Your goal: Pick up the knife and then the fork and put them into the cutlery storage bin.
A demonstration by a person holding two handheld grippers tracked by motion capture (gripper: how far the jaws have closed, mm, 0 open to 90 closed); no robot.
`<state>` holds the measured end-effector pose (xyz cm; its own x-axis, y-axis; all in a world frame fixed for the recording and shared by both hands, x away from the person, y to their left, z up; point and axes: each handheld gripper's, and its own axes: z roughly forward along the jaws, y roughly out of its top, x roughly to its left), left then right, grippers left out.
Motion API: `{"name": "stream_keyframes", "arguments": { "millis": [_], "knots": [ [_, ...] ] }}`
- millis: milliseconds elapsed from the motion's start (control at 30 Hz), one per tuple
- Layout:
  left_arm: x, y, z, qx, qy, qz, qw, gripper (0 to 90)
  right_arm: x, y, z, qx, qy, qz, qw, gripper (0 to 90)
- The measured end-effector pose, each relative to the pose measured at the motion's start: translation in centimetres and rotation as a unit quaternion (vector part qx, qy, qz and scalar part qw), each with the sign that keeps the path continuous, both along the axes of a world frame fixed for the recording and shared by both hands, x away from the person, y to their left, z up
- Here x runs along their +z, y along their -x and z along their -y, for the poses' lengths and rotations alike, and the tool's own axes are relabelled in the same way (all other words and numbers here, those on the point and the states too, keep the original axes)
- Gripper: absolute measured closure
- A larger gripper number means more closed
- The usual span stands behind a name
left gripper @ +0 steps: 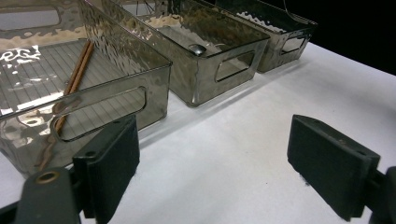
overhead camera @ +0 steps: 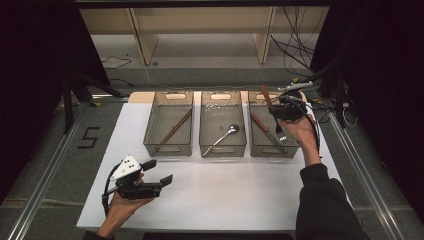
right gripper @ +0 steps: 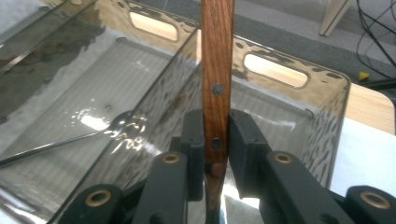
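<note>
The right gripper (overhead camera: 285,111) is held above the right-hand bin (overhead camera: 295,150), with its jaws closed on the wooden handle of a fork (right gripper: 216,70). In the right gripper view the handle runs straight up from between the jaws, two rivets visible on it. In the high view the handle rises up and away from the hand while the metal tines (overhead camera: 280,134) hang down into the bin, so the fork's long axis stands steeply tilted rather than flat.

A knife (overhead camera: 261,125) with a wooden handle already lies along the floor of this bin, just beside the tines. The middle bin (overhead camera: 222,147) holds a spoon (overhead camera: 227,132); the left bin (overhead camera: 167,147) holds chopsticks (overhead camera: 175,129).

Judgement: the coming move is lowering the fork into the right-hand bin, and it turns on laying the handle parallel to the knife (the bin's long direction).

The left gripper (overhead camera: 152,180) rests low over the tabletop (overhead camera: 225,195), well apart from the bins, jaws wide open and empty.
</note>
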<state>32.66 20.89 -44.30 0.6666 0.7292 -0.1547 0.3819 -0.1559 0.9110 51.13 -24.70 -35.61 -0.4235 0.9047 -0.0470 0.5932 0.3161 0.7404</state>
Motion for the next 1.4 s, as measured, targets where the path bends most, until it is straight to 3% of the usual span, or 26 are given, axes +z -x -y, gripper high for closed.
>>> {"name": "stream_keyframes", "arguments": {
  "millis": [467,667,800,1067,1400],
  "knots": [
    [0.0,0.0,0.0,0.0,0.0,0.0,1.0,16.3,-2.5,-0.6,0.8,-0.019,0.023,-0.01,0.9995,77.3],
    [0.0,0.0,0.0,-0.001,-0.001,0.0,1.0,16.3,-3.5,-0.6,1.1,-0.027,0.024,-0.028,0.999,75.9],
    [0.0,0.0,0.0,-0.001,-0.001,-0.001,1.0,16.3,-3.6,-0.6,1.1,-0.033,0.014,-0.033,0.9988,59.9],
    [0.0,0.0,0.0,0.0,-0.001,-0.001,1.0,16.3,-3.0,0.1,0.6,-0.019,0.009,-0.023,0.9995,52.6],
    [0.0,0.0,0.1,0.001,0.0,-0.001,1.0,16.3,-2.0,3.0,-0.9,0.025,-0.043,-0.002,0.9988,35.9]
  ]
}}
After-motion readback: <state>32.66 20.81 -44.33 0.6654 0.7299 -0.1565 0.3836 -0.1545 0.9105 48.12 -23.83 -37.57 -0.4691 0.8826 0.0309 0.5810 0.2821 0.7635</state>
